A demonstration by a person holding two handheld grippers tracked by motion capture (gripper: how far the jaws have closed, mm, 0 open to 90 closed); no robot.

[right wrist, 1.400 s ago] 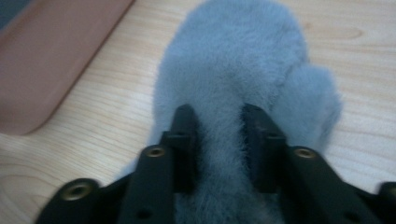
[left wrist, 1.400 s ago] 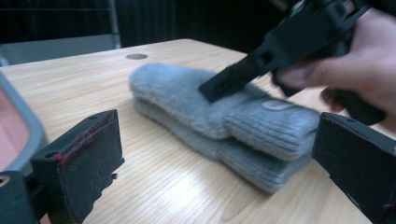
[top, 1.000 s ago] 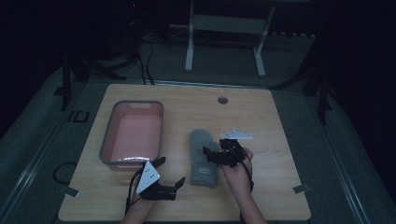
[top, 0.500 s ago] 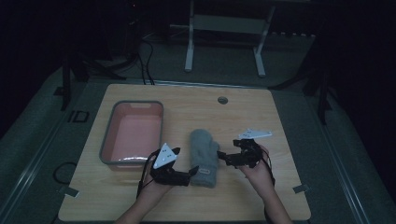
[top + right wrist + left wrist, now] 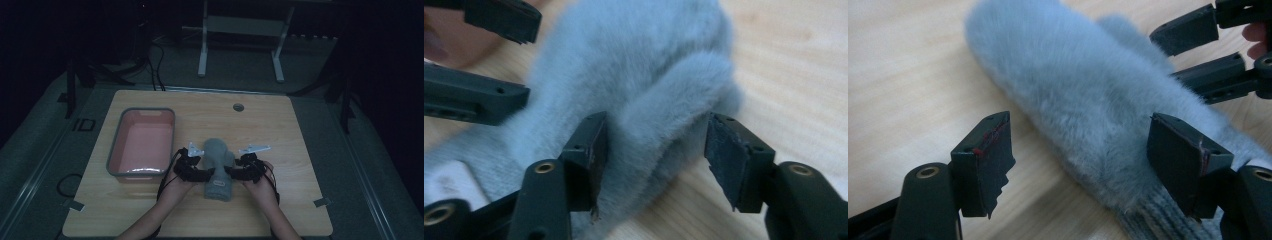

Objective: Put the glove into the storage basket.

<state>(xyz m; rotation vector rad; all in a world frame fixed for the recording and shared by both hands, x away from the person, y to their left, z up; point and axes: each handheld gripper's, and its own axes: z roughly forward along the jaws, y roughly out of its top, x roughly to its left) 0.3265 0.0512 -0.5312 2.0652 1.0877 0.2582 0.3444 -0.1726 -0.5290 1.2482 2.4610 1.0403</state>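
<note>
Flanking the grey mitten (image 5: 218, 167), both grippers' closing fingers (image 5: 985, 155) part-open, gripping nothing; high view's pink tub (image 5: 142, 145) alongside.

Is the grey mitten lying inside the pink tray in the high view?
No, the grey mitten lies on the bare wooden table, to the right of the pink tray, with a gripper on each side of it.

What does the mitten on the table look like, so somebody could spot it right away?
On the wooden table, right of the pink tray, lies the mitten between the two grippers. It is the only soft thing there: fluffy grey-blue, with a ribbed knit cuff.
</note>
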